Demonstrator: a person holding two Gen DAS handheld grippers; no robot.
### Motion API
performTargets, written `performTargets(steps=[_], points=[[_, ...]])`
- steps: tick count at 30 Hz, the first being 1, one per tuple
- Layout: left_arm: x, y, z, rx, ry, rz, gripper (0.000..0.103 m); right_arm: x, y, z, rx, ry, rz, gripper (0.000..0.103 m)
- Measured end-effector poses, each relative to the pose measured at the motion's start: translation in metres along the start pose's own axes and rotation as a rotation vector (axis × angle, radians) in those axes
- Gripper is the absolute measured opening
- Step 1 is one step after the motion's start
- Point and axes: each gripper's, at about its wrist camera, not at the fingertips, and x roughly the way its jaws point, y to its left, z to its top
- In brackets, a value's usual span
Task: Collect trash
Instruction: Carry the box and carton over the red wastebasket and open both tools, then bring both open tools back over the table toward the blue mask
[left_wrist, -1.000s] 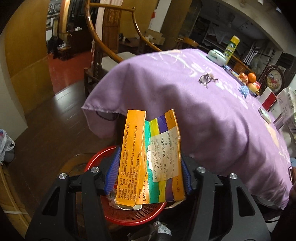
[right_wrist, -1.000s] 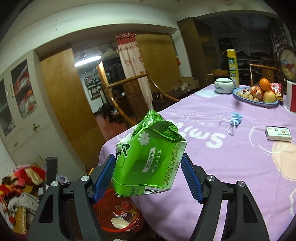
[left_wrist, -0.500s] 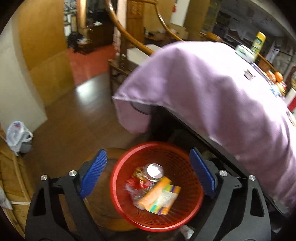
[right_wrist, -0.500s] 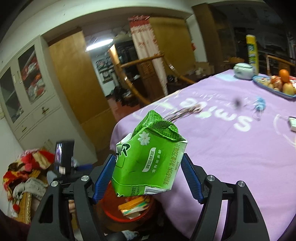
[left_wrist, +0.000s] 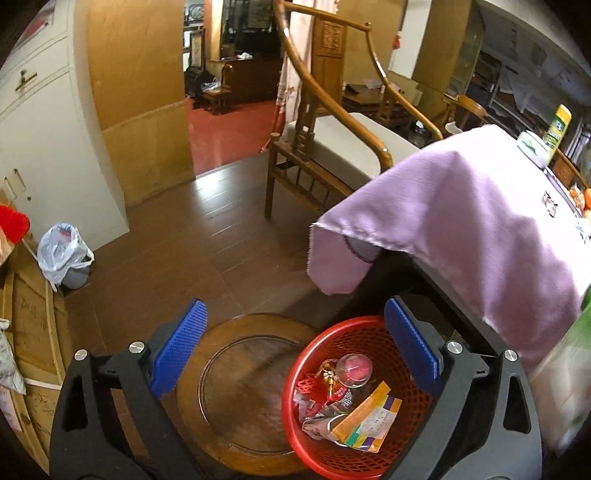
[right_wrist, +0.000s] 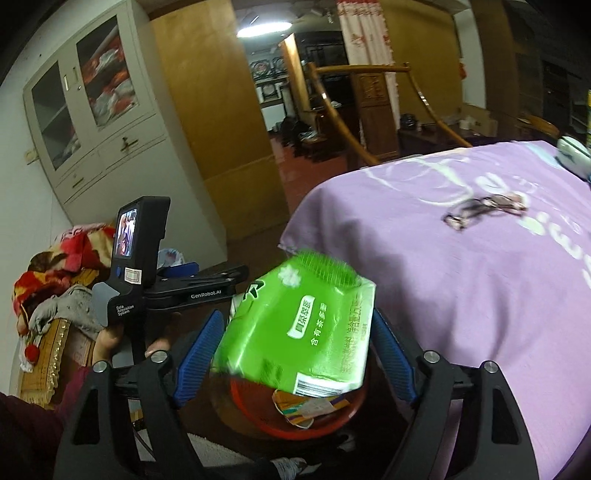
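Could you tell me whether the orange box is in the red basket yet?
Yes. The orange box lies inside the red basket on other wrappers, clear of the open left gripper.

Both wrist views angled down, close above the shared red basket (left_wrist: 354, 398) (right_wrist: 295, 424).

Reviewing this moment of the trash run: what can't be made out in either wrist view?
- Right wrist view: green pack motion-blurred between the opening right tongs; pad contact unclear.
- Same view: red basket mostly hidden behind the pack.
- Left wrist view: green pack only a blurred strip at the frame edge.
- Small dark item on the purple cloth blurred, unidentifiable.
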Motion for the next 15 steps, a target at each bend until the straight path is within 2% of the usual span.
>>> performTargets(steps=[4,8,15], points=[[0.006,0.005,0.001,-0.012,0.012,0.002,0.093,0.003,-0.003,0.006,0.013,-0.001,0.015,0.08],[0.007,0.002,0.001,-0.008,0.021,-0.009,0.093,-0.005,-0.016,0.007,0.059,-0.024,-0.008,0.08],[-0.015,-0.021,0.004,0.04,-0.005,-0.041,0.093,-0.04,-0.045,-0.001,0.131,-0.097,-0.061,0.08]])
